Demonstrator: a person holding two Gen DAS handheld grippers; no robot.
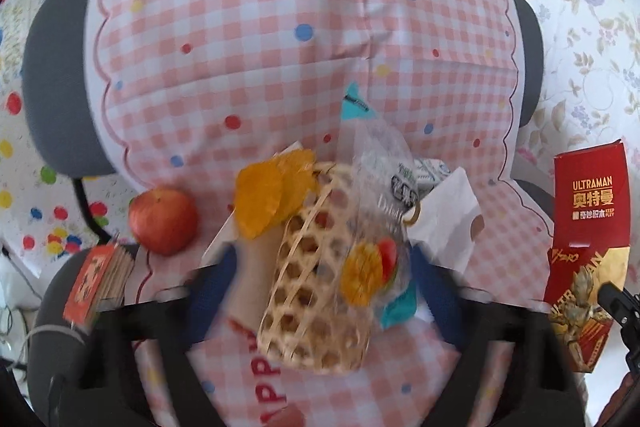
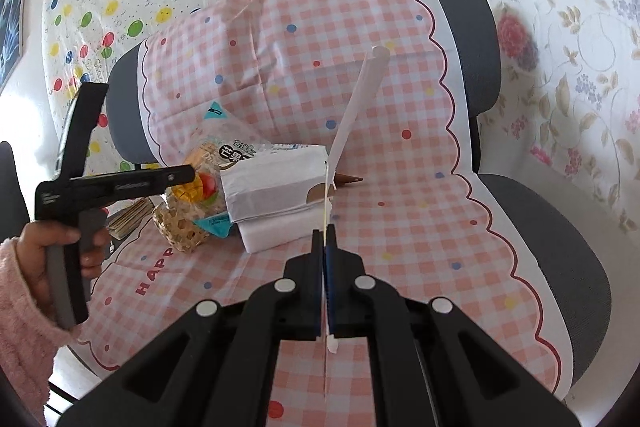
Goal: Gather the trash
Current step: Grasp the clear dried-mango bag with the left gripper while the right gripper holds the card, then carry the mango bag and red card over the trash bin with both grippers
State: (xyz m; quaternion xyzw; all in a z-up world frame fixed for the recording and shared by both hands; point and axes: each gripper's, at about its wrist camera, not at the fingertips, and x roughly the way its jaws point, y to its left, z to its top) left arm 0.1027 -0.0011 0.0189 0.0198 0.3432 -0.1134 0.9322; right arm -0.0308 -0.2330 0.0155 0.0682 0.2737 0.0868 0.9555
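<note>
Your right gripper [image 2: 325,239] is nearest: its jaws are pressed together on a thin white paper strip [image 2: 358,107] that rises from the fingertips toward the chair back. Your left gripper [image 1: 320,267] has its blue pads [image 1: 212,291] apart on either side of a woven basket [image 1: 316,291] and a clear snack wrapper [image 1: 380,211]; contact with the pads cannot be confirmed. Just beyond, a white paper bag [image 2: 276,187] lies on the pink checked cloth [image 2: 400,219] covering the grey chair [image 2: 552,235]. An apple [image 1: 164,221] sits left of the basket, a red carton [image 1: 588,251] right.
</note>
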